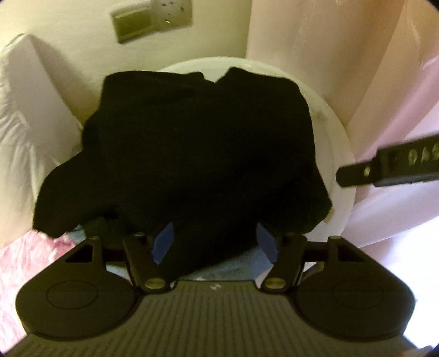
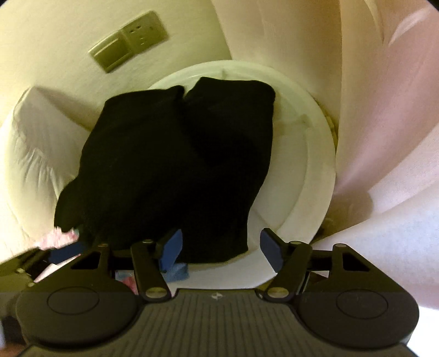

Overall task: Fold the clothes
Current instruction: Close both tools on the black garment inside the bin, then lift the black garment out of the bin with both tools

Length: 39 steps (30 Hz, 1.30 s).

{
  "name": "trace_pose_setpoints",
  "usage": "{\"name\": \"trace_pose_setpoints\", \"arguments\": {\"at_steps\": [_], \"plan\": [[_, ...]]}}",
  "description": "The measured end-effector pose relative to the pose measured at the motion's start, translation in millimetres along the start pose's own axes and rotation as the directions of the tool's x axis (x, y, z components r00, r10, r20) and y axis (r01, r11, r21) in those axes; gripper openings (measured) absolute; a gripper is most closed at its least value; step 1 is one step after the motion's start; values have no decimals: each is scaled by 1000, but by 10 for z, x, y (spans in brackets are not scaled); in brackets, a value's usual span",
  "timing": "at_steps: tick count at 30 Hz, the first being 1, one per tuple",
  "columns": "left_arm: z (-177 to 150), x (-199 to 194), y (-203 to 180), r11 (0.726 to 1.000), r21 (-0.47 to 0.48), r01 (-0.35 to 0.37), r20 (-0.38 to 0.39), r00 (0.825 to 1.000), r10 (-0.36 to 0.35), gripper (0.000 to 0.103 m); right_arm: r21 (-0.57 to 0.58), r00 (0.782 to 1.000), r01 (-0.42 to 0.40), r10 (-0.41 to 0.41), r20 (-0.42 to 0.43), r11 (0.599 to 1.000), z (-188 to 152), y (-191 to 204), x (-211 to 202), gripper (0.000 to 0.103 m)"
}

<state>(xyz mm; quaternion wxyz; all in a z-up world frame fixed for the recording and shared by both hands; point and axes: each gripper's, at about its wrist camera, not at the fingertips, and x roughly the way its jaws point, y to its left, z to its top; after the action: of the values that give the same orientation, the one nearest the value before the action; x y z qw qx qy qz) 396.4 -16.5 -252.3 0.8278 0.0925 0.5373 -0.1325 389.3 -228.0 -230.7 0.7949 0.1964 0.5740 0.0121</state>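
A black garment (image 1: 197, 153) lies folded on a round white table (image 1: 340, 197), its left part hanging over the edge. It also shows in the right wrist view (image 2: 175, 170). My left gripper (image 1: 215, 241) is open, its blue pads either side of the garment's near edge. My right gripper (image 2: 221, 252) is open and empty, above the garment's near right corner and the bare table (image 2: 307, 192). The right gripper's finger (image 1: 389, 167) reaches in from the right in the left wrist view.
A white pillow (image 1: 24, 115) lies at the left. A pink curtain (image 1: 356, 68) hangs at the right. A wall switch plate (image 1: 151, 19) is behind. Blue cloth (image 2: 177, 272) and pink patterned fabric (image 1: 33, 258) lie near the front edge.
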Motion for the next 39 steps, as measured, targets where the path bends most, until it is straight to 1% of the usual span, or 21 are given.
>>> {"name": "trace_pose_setpoints", "arguments": {"at_steps": [5,7,8,9,10,13,14,17,20,24,26,27,28,29,30,31,32,35,36,37,39], "plan": [[83,198,44,1000,22,4,-5,1000,-3,61,92,998,-55,56,-5,994,115,-105,130,59],[110,247,86,999,29,44,-5,999,-43,34,128,997,-77,78,-6,989,160,-148,182,55],[128,257,121,997,24,73,-6,997,-73,28,146,996,-88,90,-6,985,183,-169,208,54],[145,235,179,995,-4,101,3,995,-101,11,165,995,-99,101,-6,981,206,-190,234,52],[162,200,247,991,-39,128,17,992,-128,10,182,993,-112,115,-5,977,226,-201,256,50],[129,89,477,976,-149,161,72,986,-152,10,226,987,-158,160,10,961,287,-203,311,47],[116,67,532,973,-166,159,81,986,-147,10,239,984,-176,177,20,955,315,-202,329,47],[73,63,599,977,-166,137,75,989,-126,12,280,967,-252,251,42,926,407,-179,418,47],[64,53,649,972,-192,136,79,989,-123,15,322,961,-263,278,-2,910,441,-141,643,47],[0,-12,658,978,-181,100,76,993,-87,27,360,943,-317,331,24,877,469,-78,815,43],[-49,-55,699,976,-197,91,82,994,-76,30,361,933,-345,357,36,866,523,-23,814,42],[-80,-75,733,973,-215,88,85,994,-72,36,359,929,-360,368,48,861,546,1,786,42],[-113,-91,754,970,-226,86,87,994,-68,42,356,925,-373,375,66,857,558,16,742,44],[-147,-104,769,968,-235,85,89,994,-66,43,354,923,-380,376,84,855,562,23,697,47],[-182,-118,785,966,-244,83,91,994,-63,44,348,925,-375,372,79,859,566,37,689,58],[-203,-115,789,965,-248,83,88,994,-63,44,340,929,-364,366,60,867,574,56,704,59],[-218,-107,788,964,-251,84,85,994,-64,44,331,932,-353,360,41,875,582,75,718,57],[-240,-90,777,963,-252,92,83,994,-73,46,299,947,-296,319,-32,907,581,144,875,43],[-241,-84,762,964,-247,96,83,994,-77,46,280,953,-271,297,-54,921,577,162,937,35],[-239,-90,738,966,-242,95,81,994,-77,47,266,959,-246,273,-72,932,571,168,986,21],[-236,-130,687,968,-234,95,87,993,-76,50,264,963,-225,255,-86,938,565,162,1017,16]]}}
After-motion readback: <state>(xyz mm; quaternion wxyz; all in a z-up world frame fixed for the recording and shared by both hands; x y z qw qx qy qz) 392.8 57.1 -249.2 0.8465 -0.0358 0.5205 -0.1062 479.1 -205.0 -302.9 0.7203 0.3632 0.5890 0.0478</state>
